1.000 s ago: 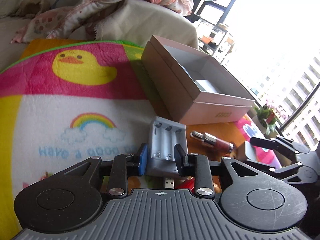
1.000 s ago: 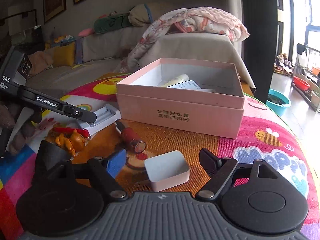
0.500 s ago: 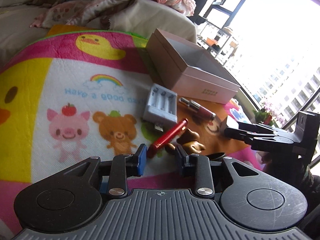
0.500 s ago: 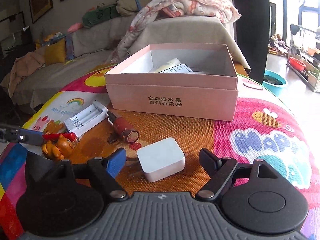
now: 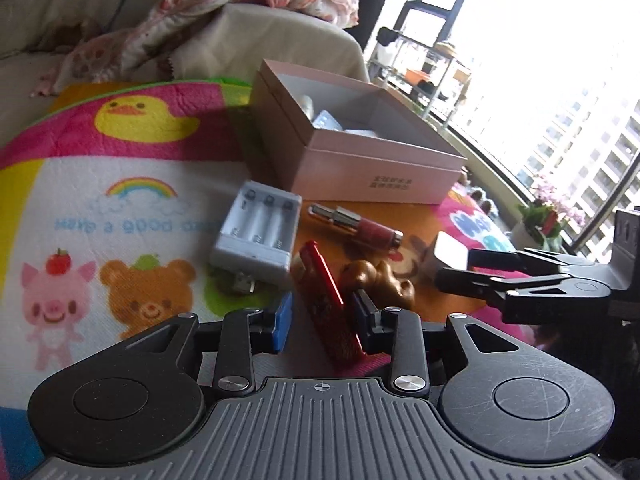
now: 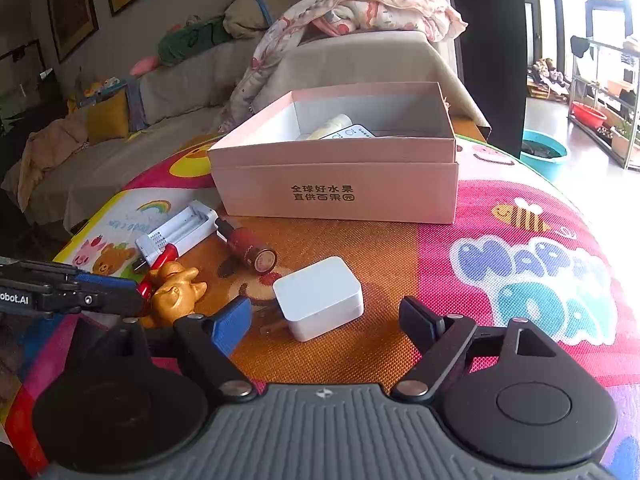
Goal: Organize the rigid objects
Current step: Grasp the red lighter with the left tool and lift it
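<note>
A pink box (image 6: 336,184) stands open on the cartoon mat (image 6: 520,248), with a remote and a tube inside; it also shows in the left wrist view (image 5: 360,152). My left gripper (image 5: 320,320) is open around a flat red object (image 5: 324,296) that lies tilted between its fingers. A grey battery charger (image 5: 258,232), a lipstick (image 5: 354,222) and a gold figurine (image 5: 376,280) lie just beyond. My right gripper (image 6: 326,320) is open, with a white adapter (image 6: 320,298) between its fingers.
A sofa with blankets (image 6: 360,12) stands behind the box. A teal basin (image 6: 544,152) sits on the floor at the right. Shelves and a bright window (image 5: 540,40) lie past the mat's far edge.
My left gripper let go of the battery charger, drew back, then moved forward around the red object. My right gripper moved closer to the white adapter.
</note>
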Motion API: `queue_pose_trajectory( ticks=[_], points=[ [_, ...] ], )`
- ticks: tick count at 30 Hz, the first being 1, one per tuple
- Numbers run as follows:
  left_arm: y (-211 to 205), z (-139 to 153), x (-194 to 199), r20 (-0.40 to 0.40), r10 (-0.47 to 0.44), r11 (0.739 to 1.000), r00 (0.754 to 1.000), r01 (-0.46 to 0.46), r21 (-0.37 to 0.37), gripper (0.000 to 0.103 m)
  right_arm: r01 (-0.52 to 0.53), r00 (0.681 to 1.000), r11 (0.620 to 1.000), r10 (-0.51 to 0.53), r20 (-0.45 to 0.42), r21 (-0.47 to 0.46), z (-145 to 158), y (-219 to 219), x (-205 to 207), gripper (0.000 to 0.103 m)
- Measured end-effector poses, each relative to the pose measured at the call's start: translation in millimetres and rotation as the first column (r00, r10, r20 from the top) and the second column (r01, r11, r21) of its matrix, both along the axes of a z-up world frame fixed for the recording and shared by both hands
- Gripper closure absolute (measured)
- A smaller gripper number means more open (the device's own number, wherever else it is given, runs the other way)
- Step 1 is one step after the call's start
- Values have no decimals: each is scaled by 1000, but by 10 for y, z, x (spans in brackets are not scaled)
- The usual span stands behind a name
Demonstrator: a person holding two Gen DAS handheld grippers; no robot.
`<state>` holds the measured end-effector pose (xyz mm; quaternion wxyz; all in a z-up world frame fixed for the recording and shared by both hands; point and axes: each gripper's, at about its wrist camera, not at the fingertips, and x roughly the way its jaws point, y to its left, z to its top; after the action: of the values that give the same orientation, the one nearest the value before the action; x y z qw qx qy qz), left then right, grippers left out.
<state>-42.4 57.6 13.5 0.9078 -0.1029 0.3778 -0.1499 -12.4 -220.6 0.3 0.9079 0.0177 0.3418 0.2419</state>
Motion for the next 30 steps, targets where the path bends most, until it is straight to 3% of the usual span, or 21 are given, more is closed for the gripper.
queue_pose_trajectory(
  ticks=[6,10,15,19,22,25,27,30],
  points=[
    [-153,-27,41,31,-24,992,999,20,128,69,-18,1000,1000,18,-7,-2,-9,22,14,15],
    [-137,-13,-17,33,-48,976,998,40,214,78,-47,999,999,47,-20,3,-14,33,39,9],
    [-39,15,-96,50,-18,934,999,-1,358,79,-102,994,994,101,-38,-40,-16,111,71,0],
    [6,2,-95,41,-36,952,999,21,305,83,-123,992,985,121,-27,-121,-29,215,38,0],
    [-103,-20,-116,56,-73,952,996,53,301,83,-128,992,977,127,-12,-172,-39,278,6,0],
    [-119,-49,-120,72,-68,959,995,45,278,83,-118,993,980,120,-1,-159,-27,246,-22,1],
    [-78,-81,-147,90,-47,973,995,25,231,82,-88,995,986,92,22,-144,-1,196,-55,11],
    [-55,-93,-170,98,-43,977,994,21,214,82,-53,995,992,62,78,-112,79,161,-115,14]
  ],
)
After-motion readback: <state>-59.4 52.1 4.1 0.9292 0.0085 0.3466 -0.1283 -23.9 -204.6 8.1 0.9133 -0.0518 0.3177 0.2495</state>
